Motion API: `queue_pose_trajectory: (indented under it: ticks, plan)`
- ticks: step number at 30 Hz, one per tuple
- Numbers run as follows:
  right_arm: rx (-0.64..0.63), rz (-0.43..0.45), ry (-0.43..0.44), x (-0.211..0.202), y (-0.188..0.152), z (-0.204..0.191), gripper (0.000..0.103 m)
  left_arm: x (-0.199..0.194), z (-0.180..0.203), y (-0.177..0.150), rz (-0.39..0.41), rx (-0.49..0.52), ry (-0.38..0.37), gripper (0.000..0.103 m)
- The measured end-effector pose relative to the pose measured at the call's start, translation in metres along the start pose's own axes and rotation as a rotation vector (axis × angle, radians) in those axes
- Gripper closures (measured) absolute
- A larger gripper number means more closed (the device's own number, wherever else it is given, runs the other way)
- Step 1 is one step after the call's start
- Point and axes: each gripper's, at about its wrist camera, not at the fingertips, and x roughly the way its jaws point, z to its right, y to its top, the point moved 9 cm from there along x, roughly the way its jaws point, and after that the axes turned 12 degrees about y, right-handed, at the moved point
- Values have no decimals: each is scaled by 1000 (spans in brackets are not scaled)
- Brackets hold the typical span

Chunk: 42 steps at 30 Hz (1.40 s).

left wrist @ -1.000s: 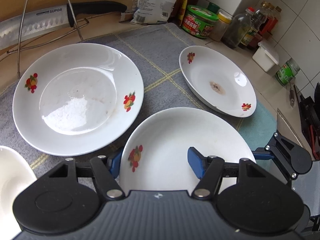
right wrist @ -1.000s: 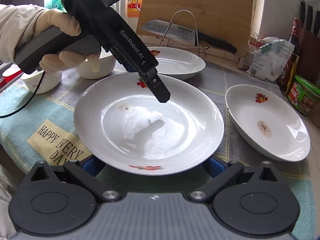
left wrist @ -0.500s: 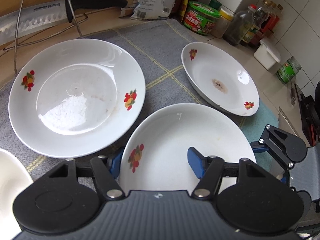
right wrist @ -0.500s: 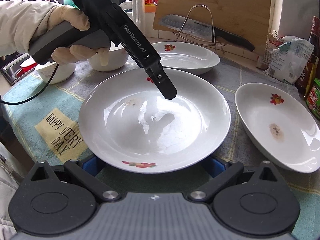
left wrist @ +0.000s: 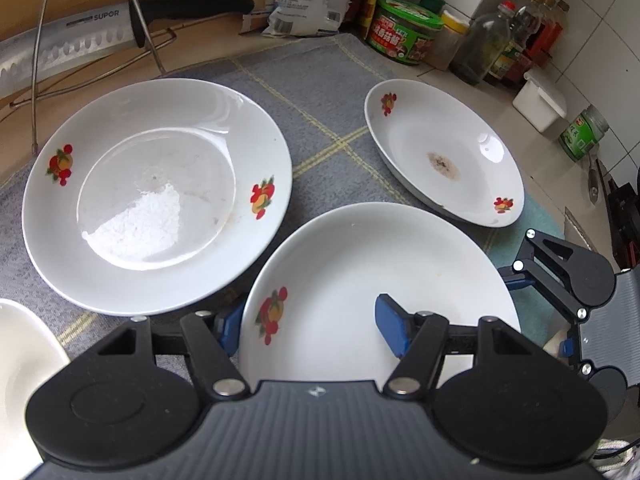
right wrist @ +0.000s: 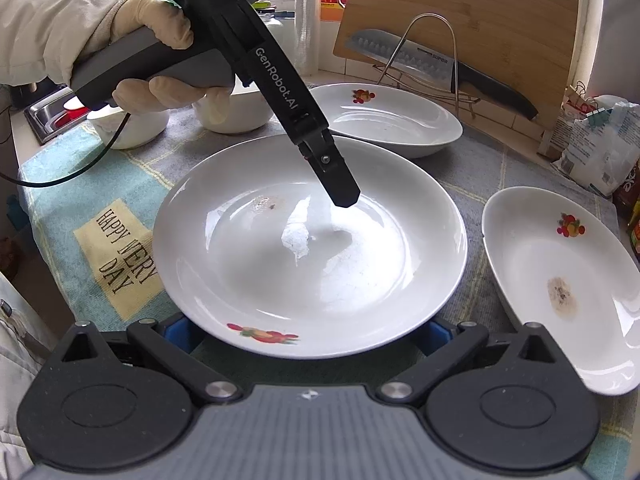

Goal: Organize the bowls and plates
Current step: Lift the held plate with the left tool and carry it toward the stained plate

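Since a second ago both views have slid a little: we see the near plate [right wrist: 310, 248] higher in the right wrist view and the far-left plate [left wrist: 156, 194] lower in the left wrist view.

Left tongs [left wrist: 314, 328] clamp the rim of the near plate: one blue pad under the rim at its left edge, the other pad on top inside the dish. In the right wrist view the left tongs come down from upper left, held by a gloved hand [right wrist: 156, 64], the upper finger tip over the plate's far side.

Right tongs [right wrist: 308, 330] are spread wide, blue pads showing either side of the near rim of that plate. We cannot tell whether they touch it.

The near plate sits over the checked cloth [left wrist: 320, 92]; we cannot tell if it is lifted or resting. Its far-left rim comes close to the far-left plate, which lies flat on the cloth. A stained plate [left wrist: 444, 160] lies to the far right, apart from both, its right edge off the cloth on the worktop [left wrist: 536, 152].

Two white bowls [right wrist: 236, 110] stand behind the gloved hand on the left. At the back, a knife [left wrist: 120, 28] rests in a wire rack against a wooden board [right wrist: 472, 20]. Jars and bottles [left wrist: 484, 48] cluster far right.
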Motion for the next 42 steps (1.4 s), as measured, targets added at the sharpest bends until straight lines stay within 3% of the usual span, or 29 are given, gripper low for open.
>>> queue_pose_trajectory:
  ticks: [19, 29, 42]
  plan:
    - [-6, 5, -12, -17, 13, -11, 0, -35, 2, 8, 35, -23, 10, 38]
    - [-2, 34, -86, -45, 18, 6, 0, -46, 28, 45, 94, 22, 4, 38]
    - [81, 60, -187, -72, -2, 54, 0, -19, 77, 96, 128, 105, -37, 38]
